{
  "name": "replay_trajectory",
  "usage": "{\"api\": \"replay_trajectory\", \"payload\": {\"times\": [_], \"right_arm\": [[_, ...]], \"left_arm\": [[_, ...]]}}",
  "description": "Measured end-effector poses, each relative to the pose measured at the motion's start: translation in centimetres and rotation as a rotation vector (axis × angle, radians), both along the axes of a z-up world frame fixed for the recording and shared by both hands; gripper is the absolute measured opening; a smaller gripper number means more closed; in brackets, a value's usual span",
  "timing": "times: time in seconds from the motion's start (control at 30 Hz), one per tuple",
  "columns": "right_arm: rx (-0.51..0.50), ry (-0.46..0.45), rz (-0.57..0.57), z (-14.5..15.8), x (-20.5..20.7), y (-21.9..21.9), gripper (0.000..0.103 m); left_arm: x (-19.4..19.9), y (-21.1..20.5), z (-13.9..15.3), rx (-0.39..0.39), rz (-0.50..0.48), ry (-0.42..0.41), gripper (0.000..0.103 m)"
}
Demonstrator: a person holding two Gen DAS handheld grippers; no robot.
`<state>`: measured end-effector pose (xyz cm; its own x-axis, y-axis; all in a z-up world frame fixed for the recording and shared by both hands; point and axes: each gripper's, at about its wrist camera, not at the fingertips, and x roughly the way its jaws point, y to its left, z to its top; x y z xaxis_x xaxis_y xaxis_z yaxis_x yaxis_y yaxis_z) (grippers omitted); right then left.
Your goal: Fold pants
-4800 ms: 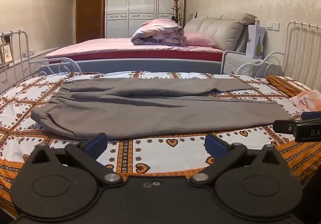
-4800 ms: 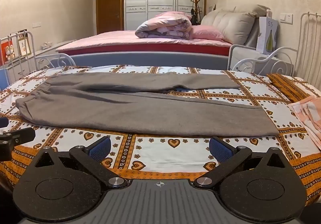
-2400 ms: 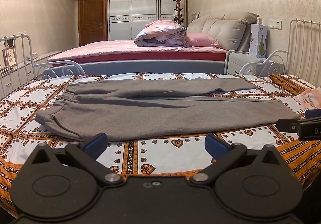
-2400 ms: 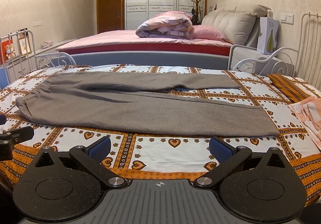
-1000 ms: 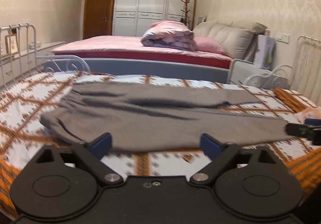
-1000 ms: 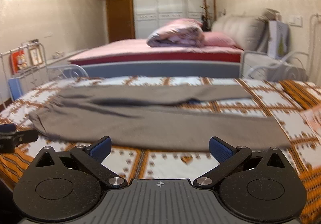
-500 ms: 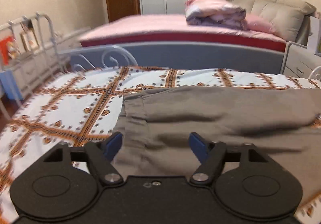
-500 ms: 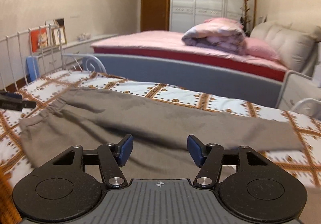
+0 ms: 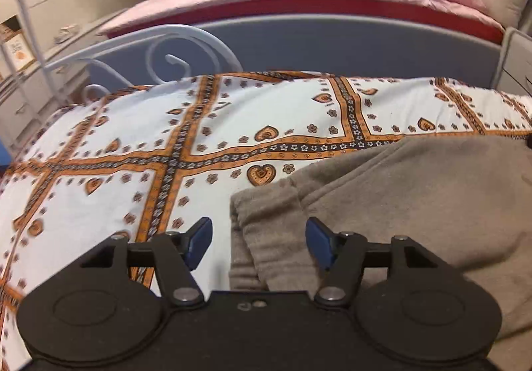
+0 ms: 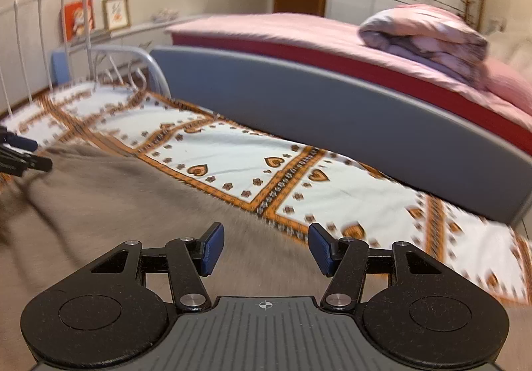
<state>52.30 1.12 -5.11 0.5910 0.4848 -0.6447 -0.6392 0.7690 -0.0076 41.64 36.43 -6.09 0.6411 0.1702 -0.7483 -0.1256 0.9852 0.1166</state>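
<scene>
You have no writing to read here. The framed pictures (image 10: 115, 9) on the shelf, far up and left of your right jaws, show only blurred shapes, with no letters you could make out. The small frame (image 9: 15, 50) far up and left of your left jaws is too blurred to tell any text.

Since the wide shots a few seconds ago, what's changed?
Both tools closed in on the pants. The left tool now straddles the waistband corner, jaws closing, not yet gripping. The right tool, narrowed, hangs over the far edge. The pants lie flat on the patterned sheet as before.
</scene>
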Motion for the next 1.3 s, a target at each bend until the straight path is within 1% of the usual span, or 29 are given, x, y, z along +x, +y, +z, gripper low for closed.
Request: {"api": "replay_trajectory", "payload": {"times": [0.07,0.13,0.17,0.27,0.3,0.33,0.43,0.5,0.53,0.6,0.63,0.67,0.7,0.73,0.77,0.83,0.9,0.97,1.0,1.13,1.17,1.23,1.3], "right_arm": [[-0.011,0.022,0.027,-1.2,2.0,0.9,0.057],[-0.020,0.040,0.045,-2.1,3.3,1.3,0.057],[-0.019,0.054,0.056,-2.6,3.9,1.4,0.057],[-0.070,0.052,0.071,-3.7,4.3,1.5,0.057],[-0.078,0.050,0.077,-4.0,4.3,1.3,0.057],[-0.060,0.056,0.089,-4.1,4.5,1.0,0.057],[-0.051,0.094,0.115,-4.1,5.4,0.7,0.058],[-0.049,0.128,0.145,-4.3,6.0,0.7,0.058],[-0.050,0.143,0.150,-4.4,6.3,0.7,0.057],[-0.054,0.153,0.158,-4.5,6.1,0.9,0.045],[-0.049,0.156,0.160,-4.5,5.9,1.1,0.033],[-0.051,0.151,0.158,-4.4,5.7,1.4,0.020],[-0.060,0.144,0.159,-4.2,5.4,1.6,0.015],[-0.068,0.138,0.162,-4.0,5.2,1.8,0.008],[-0.078,0.126,0.165,-3.7,4.9,1.9,0.006],[-0.063,0.113,0.157,-2.6,4.2,1.4,0.005],[-0.030,0.094,0.162,-1.1,3.0,0.7,0.005],[-0.019,0.062,0.177,0.8,0.9,-0.2,0.005],[-0.018,0.046,0.187,1.6,-0.3,-0.5,0.005],[-0.041,-0.040,0.221,4.3,-6.8,-2.1,0.005],[-0.052,-0.066,0.230,4.8,-8.9,-2.6,0.005],[-0.068,-0.091,0.248,5.5,-13.2,-3.8,0.005],[-0.095,-0.122,0.267,5.9,-17.3,-4.7,0.005]], "left_arm": [[0.8,0.1,-0.3,0.001,-0.026,0.013,0.055],[1.5,0.3,-0.6,-0.029,-0.035,0.020,0.055],[1.9,0.4,-0.9,-0.059,-0.045,0.036,0.057],[2.7,0.5,-1.6,-0.072,-0.042,0.049,0.059],[2.9,0.8,-1.6,-0.090,-0.028,0.046,0.059],[3.1,1.0,-1.6,-0.109,-0.019,0.046,0.059],[3.5,1.7,-1.7,-0.147,-0.025,0.042,0.059],[3.6,1.9,-1.8,-0.162,-0.036,0.040,0.057],[3.6,1.9,-1.9,-0.165,-0.040,0.034,0.055],[3.6,1.7,-2.0,-0.158,-0.049,0.003,0.046],[3.6,1.6,-2.0,-0.159,-0.052,-0.017,0.036],[3.5,1.5,-2.0,-0.159,-0.058,-0.035,0.031],[3.3,1.1,-1.8,-0.140,-0.068,-0.053,0.029],[3.1,0.7,-1.7,-0.118,-0.078,-0.065,0.027],[2.8,0.4,-1.5,-0.105,-0.083,-0.073,0.024],[1.8,0.2,-0.6,-0.097,-0.090,-0.106,0.023],[0.1,0.3,0.9,-0.093,-0.107,-0.172,0.022],[-2.0,0.1,2.5,-0.066,-0.119,-0.232,0.022],[-3.4,0.1,3.3,-0.074,-0.126,-0.270,0.022],[-9.2,-1.1,5.9,-0.093,-0.161,-0.391,0.022],[-10.8,-1.4,6.3,-0.098,-0.168,-0.411,0.022],[-13.8,-1.9,6.7,-0.097,-0.185,-0.424,0.022],[-16.6,-2.4,6.3,-0.120,-0.174,-0.414,0.029]]}}
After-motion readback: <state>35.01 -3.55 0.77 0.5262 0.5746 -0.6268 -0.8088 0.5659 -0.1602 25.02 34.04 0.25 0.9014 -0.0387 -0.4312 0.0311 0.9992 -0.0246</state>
